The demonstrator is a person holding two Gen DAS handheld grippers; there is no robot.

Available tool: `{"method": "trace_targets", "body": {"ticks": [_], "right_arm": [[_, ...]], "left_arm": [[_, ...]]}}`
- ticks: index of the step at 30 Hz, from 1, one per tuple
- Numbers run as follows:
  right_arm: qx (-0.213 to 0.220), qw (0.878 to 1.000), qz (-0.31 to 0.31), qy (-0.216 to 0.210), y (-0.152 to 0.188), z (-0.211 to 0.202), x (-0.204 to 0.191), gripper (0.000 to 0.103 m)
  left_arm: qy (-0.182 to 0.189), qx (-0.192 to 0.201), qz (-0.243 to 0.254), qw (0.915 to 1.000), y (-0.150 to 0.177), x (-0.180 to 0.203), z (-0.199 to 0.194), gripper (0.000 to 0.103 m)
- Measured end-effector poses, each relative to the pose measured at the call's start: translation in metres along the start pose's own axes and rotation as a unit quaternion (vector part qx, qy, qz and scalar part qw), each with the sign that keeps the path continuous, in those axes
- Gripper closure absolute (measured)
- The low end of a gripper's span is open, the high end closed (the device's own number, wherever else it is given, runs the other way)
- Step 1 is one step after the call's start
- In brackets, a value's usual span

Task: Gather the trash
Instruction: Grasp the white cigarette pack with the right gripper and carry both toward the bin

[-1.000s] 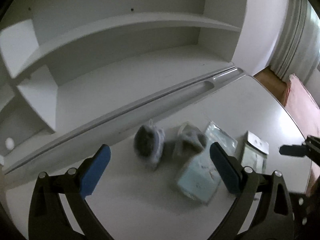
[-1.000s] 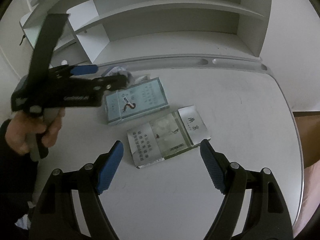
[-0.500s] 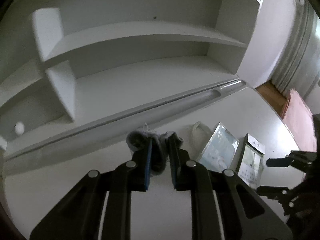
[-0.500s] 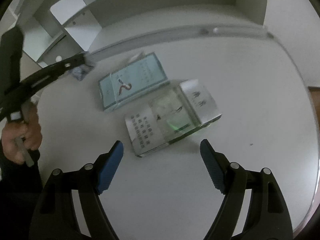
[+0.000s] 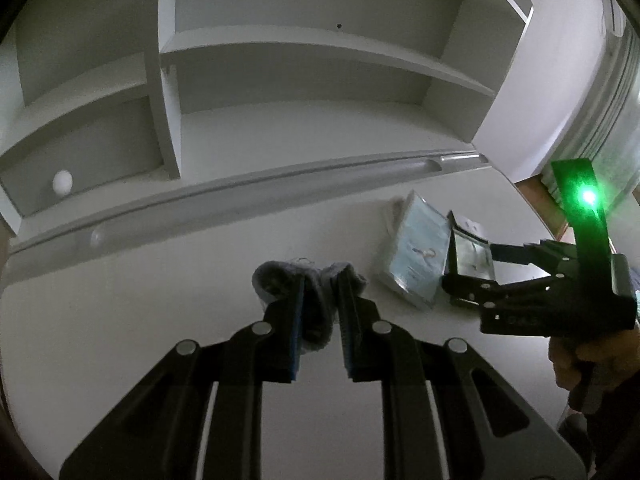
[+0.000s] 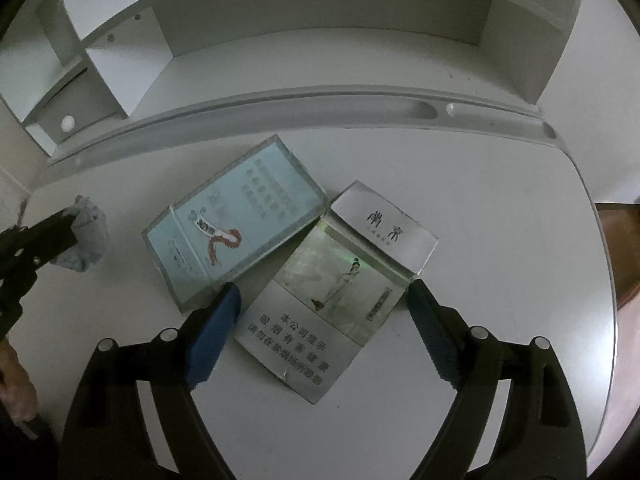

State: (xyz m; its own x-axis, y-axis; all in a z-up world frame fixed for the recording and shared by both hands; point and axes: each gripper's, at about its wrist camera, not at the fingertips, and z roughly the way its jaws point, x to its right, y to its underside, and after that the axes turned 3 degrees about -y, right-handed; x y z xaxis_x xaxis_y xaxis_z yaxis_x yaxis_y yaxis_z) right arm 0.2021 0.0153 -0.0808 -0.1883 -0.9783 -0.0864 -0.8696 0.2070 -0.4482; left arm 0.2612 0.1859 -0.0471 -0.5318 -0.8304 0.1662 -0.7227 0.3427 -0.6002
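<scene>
Left wrist view: the left gripper (image 5: 320, 312) is clamped on a crumpled grey wad of tissue-like trash (image 5: 316, 300) just above the white desk (image 5: 160, 320). First pickup looks under way, judged from the grip; no bin visible.

Right wrist view: the right gripper (image 6: 324, 312) is spread wide, holding nothing, straddling a flattened silver-and-green cigarette pack (image 6: 336, 292) lying on the desk. A pale blue flattened cigarette pack (image 6: 236, 220) touches it on the left. Both remain uncollected.
</scene>
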Motion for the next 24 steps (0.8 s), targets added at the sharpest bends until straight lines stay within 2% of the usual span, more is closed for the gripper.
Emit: {"method": "trace_targets", "body": {"ticks": [3,5,8,14,19,24], "right_arm": [[0.006,1.000,-0.002,0.003,0.009,-0.004,0.005,0.022],[0.011,1.000,0.004,0.010,0.011,-0.006,0.012,0.034],[0.013,1.000,0.013,0.005,0.014,-0.012,0.021,0.044],[0.040,0.999,0.029,0.004,0.031,-0.038,0.041,0.046],[0.073,0.995,0.063,0.003,0.070,-0.084,0.086,0.046],[0.103,0.987,0.122,0.025,0.125,-0.128,0.146,0.046]], "left_arm": [[0.002,0.001,0.004,1.0000,0.004,0.003,-0.004,0.087],[0.004,0.000,0.006,1.0000,0.006,0.006,-0.005,0.087],[0.010,0.002,0.013,0.9999,0.007,0.015,-0.009,0.087],[0.018,0.005,0.035,0.9992,0.011,0.046,-0.020,0.087],[0.039,0.011,0.069,0.9968,0.013,0.097,-0.025,0.087],[0.091,0.010,0.124,0.9881,0.017,0.185,-0.019,0.087]]}}
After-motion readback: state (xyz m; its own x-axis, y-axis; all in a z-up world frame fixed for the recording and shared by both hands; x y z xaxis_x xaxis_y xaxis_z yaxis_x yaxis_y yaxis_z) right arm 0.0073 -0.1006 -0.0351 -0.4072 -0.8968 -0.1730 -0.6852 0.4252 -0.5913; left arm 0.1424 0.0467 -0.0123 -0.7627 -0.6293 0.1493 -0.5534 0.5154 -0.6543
